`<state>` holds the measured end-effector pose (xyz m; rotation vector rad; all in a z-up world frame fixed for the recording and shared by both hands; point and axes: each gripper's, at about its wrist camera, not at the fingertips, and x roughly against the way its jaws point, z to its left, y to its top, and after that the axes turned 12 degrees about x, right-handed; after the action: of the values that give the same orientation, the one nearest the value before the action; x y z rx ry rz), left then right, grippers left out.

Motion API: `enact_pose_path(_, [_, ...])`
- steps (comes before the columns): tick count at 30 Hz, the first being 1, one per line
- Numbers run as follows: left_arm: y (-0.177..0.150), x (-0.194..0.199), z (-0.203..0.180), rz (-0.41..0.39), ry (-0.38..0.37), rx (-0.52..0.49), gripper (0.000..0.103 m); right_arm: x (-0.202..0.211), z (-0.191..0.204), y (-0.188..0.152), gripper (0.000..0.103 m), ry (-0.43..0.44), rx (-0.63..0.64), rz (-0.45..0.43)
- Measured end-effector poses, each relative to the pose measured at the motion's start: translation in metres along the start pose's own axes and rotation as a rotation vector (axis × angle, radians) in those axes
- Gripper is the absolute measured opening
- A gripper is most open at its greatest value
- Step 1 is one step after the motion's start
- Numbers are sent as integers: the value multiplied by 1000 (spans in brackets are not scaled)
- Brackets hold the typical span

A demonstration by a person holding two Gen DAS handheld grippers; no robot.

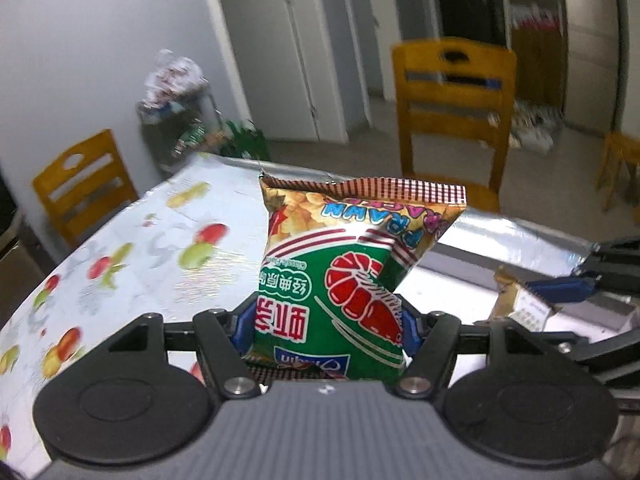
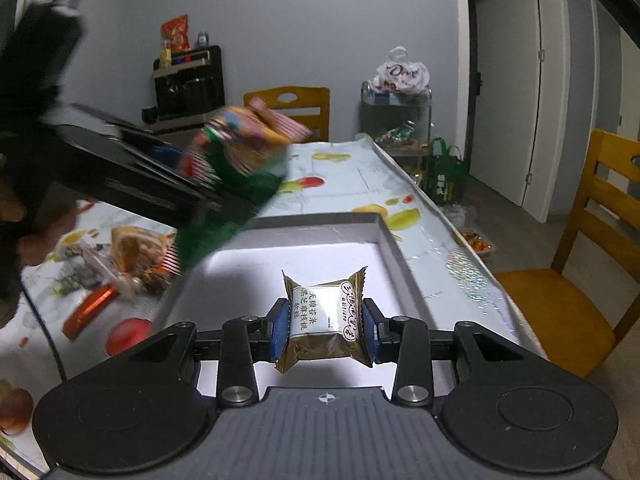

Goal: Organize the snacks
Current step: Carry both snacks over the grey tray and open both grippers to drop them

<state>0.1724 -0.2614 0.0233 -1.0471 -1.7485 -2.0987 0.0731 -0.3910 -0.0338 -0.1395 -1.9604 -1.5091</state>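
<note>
My left gripper point(image 1: 326, 326) is shut on a green and red prawn cracker bag point(image 1: 348, 272), held above the fruit-print tablecloth point(image 1: 160, 248). The right wrist view shows that same bag point(image 2: 240, 152) blurred, with the left gripper point(image 2: 224, 196) above the far left corner of a grey box point(image 2: 384, 232). A small gold-wrapped pastry point(image 2: 324, 316) sits between the blue pads of my right gripper point(image 2: 325, 330), shut on it over the box's white floor. From the left wrist view, the right gripper point(image 1: 532, 300) with the pastry point(image 1: 516, 300) shows at the right edge.
Several loose snacks point(image 2: 120, 264) and an orange wrapped bar point(image 2: 90, 310) lie on the table left of the box. Wooden chairs stand at the far end point(image 2: 292, 104) and right side point(image 2: 572, 280). A rack with bags point(image 2: 400, 100) stands beyond the table's corner.
</note>
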Motion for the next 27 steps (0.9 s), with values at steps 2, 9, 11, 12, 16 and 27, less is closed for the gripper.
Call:
enact_pose_path(2, [4, -18, -12, 34, 8, -25, 65, 0, -4, -6, 39, 13, 0, 13])
enact_pose_path(9, [18, -75, -26, 91, 18, -52, 65, -15, -13, -12, 39, 59, 18, 65])
enact_pose_path(11, [16, -83, -27, 103, 17, -46, 65, -19, -15, -13, 39, 69, 20, 78])
enact_pose_path(12, [18, -90, -29, 111, 12, -41, 65, -20, -16, -13, 39, 77, 17, 80])
enact_pose_path(16, [13, -99, -24, 130, 6, -45, 68, -19, -19, -10, 44, 88, 11, 84])
enact_pose_path(27, [12, -86, -15, 74, 14, -32, 95, -9, -25, -6, 65, 112, -25, 32])
